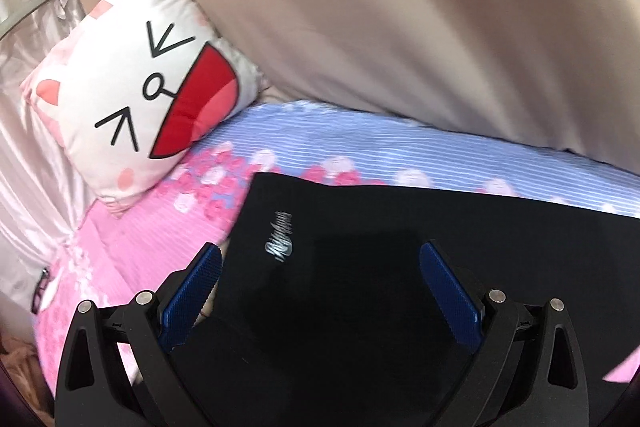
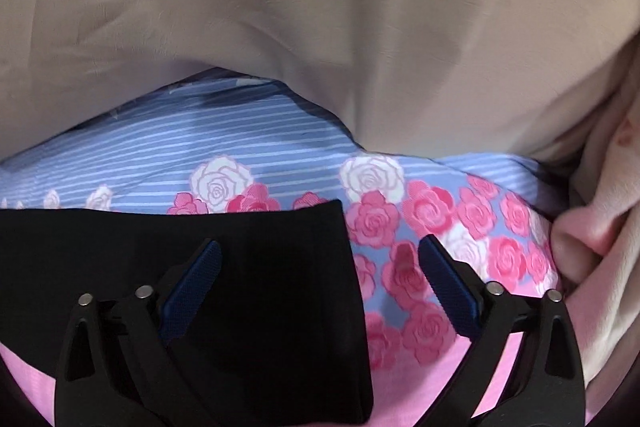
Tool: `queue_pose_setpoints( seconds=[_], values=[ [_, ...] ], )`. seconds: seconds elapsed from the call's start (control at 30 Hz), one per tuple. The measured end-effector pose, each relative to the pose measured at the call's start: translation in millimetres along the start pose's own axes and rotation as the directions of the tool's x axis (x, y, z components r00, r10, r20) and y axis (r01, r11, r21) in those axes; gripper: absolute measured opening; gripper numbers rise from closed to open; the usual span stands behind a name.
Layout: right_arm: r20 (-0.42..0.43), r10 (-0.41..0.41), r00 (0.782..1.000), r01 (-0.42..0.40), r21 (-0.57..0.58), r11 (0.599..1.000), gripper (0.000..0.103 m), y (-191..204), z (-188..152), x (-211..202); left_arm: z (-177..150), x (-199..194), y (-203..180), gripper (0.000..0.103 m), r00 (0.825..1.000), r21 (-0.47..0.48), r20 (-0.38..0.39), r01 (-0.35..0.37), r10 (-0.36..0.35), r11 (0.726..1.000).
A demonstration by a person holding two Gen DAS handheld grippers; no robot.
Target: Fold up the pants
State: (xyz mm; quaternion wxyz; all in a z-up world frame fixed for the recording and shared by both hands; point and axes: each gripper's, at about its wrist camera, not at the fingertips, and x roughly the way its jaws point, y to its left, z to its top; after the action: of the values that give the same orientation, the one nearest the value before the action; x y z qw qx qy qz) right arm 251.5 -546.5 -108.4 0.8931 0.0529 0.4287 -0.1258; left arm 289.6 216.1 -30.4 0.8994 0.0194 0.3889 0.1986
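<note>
On the bedsheet (image 2: 280,155), seemingly folded black pants (image 2: 260,287) lie flat.

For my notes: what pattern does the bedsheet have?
Bedsheet: blue stripes, pink and white roses; clearest in right wrist view.

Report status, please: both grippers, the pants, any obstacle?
Left gripper open, over black pants. Right gripper open, straddling pants' right edge. Pants flat on floral sheet. Beige duvet behind, not blocking.

The right gripper (image 2: 319,259) is held with its blue-padded fingers (image 2: 448,283) spread wide above the black pants' (image 2: 240,267) corner, laid on a rose-printed bedsheet (image 2: 420,215) beside a beige duvet (image 2: 360,27).
</note>
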Motion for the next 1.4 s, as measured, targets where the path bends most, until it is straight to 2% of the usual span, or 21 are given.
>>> queue_pose_setpoints(
  seconds=[0.03,0.17,0.3,0.33,0.37,0.43,0.57,0.6,0.63,0.67,0.7,0.73,0.77,0.8,0.93,1.13,1.23,1.27,1.33,1.37,1.4],
  values=[
    [-0.003,0.010,1.000,-0.010,0.002,1.000,0.081,0.9,0.7,2.8,4.2,9.4,7.6,0.097,1.000,-0.007,-0.014,-0.019,0.019,1.000],
    [0.015,0.029,0.999,-0.029,0.000,1.000,0.076,6.9,2.2,6.7,19.5,44.3,35.1,0.098,0.996,-0.053,-0.074,-0.061,0.057,0.997],
    [0.030,0.058,0.998,-0.058,0.007,0.998,0.065,9.5,6.0,10.9,34.9,83.3,57.4,0.098,0.990,-0.085,-0.106,-0.105,0.096,0.991],
    [0.033,0.065,0.997,-0.065,0.005,0.998,0.060,12.5,6.8,10.6,39.1,97.1,63.1,0.097,0.989,-0.098,-0.118,-0.100,0.088,0.990],
    [0.034,0.063,0.997,-0.063,0.002,0.998,0.059,16.5,7.5,9.6,41.4,105.1,65.9,0.097,0.989,-0.102,-0.128,-0.084,0.071,0.991],
    [0.033,0.065,0.997,-0.065,-0.002,0.998,0.056,19.8,7.1,7.7,46.4,128.1,70.2,0.097,0.984,-0.114,-0.176,-0.031,0.011,0.993],
    [0.030,0.087,0.996,-0.087,0.007,0.996,0.046,16.3,10.8,10.1,48.3,147.6,60.6,0.096,0.978,-0.103,-0.200,0.031,-0.052,0.994],
    [0.029,0.095,0.995,-0.095,0.009,0.995,0.041,15.6,9.0,7.1,48.6,150.5,55.8,0.095,0.976,-0.087,-0.205,0.052,-0.069,0.995],
    [0.027,0.101,0.994,-0.102,0.010,0.995,0.036,16.5,10.3,7.6,48.6,151.7,52.1,0.091,0.975,-0.081,-0.209,0.061,-0.077,0.995],
    [0.024,0.104,0.994,-0.105,0.008,0.994,0.034,18.4,12.0,8.0,48.6,152.7,48.4,0.071,0.971,-0.074,-0.217,0.081,-0.096,0.994],
    [0.022,0.103,0.994,-0.103,0.005,0.995,0.029,21.4,13.8,7.8,48.5,152.5,45.9,0.058,0.967,-0.078,-0.225,0.106,-0.121,0.991],
    [0.020,0.099,0.995,-0.099,0.002,0.995,0.026,25.4,13.7,5.9,49.8,148.9,42.6,0.053,0.968,-0.076,-0.220,0.107,-0.121,0.991],
    [0.018,0.096,0.995,-0.096,-0.001,0.995,0.024,36.8,10.4,1.3,51.4,145.0,41.1,0.020,0.973,-0.069,-0.206,0.092,-0.104,0.993],
    [0.018,0.096,0.995,-0.096,0.000,0.995,0.020,37.2,5.3,-3.0,53.3,140.1,39.4,0.003,0.978,-0.049,-0.193,0.065,-0.073,0.997],
    [0.054,0.089,0.995,-0.090,0.015,0.996,0.017,48.9,10.7,-19.0,58.9,116.7,52.5,0.003,0.981,-0.077,-0.165,0.094,-0.106,0.993],
    [0.096,0.099,0.990,-0.102,0.030,0.994,0.016,55.8,16.7,-46.5,62.5,74.4,68.6,0.004,0.983,-0.075,-0.121,0.130,-0.139,0.989],
    [0.100,0.101,0.990,-0.104,0.029,0.994,0.016,58.9,19.3,-51.8,62.7,73.7,70.0,0.007,0.982,-0.059,-0.123,0.140,-0.146,0.988],
    [0.098,0.103,0.990,-0.106,0.030,0.994,0.016,59.2,20.7,-50.6,62.0,75.8,70.1,0.012,0.983,-0.053,-0.133,0.124,-0.130,0.991],
    [0.094,0.103,0.990,-0.106,0.034,0.994,0.016,48.9,16.2,-50.5,60.1,83.6,71.7,0.013,0.978,-0.044,-0.156,0.134,-0.139,0.990],
    [0.092,0.102,0.991,-0.106,0.035,0.994,0.016,46.9,14.6,-47.8,57.8,92.5,72.2,0.021,0.973,-0.042,-0.184,0.133,-0.138,0.990],
    [0.090,0.104,0.990,-0.108,0.038,0.993,0.016,40.2,9.7,-43.7,55.0,102.4,72.7,0.040,0.966,-0.041,-0.217,0.135,-0.141,0.990]
  ],
)
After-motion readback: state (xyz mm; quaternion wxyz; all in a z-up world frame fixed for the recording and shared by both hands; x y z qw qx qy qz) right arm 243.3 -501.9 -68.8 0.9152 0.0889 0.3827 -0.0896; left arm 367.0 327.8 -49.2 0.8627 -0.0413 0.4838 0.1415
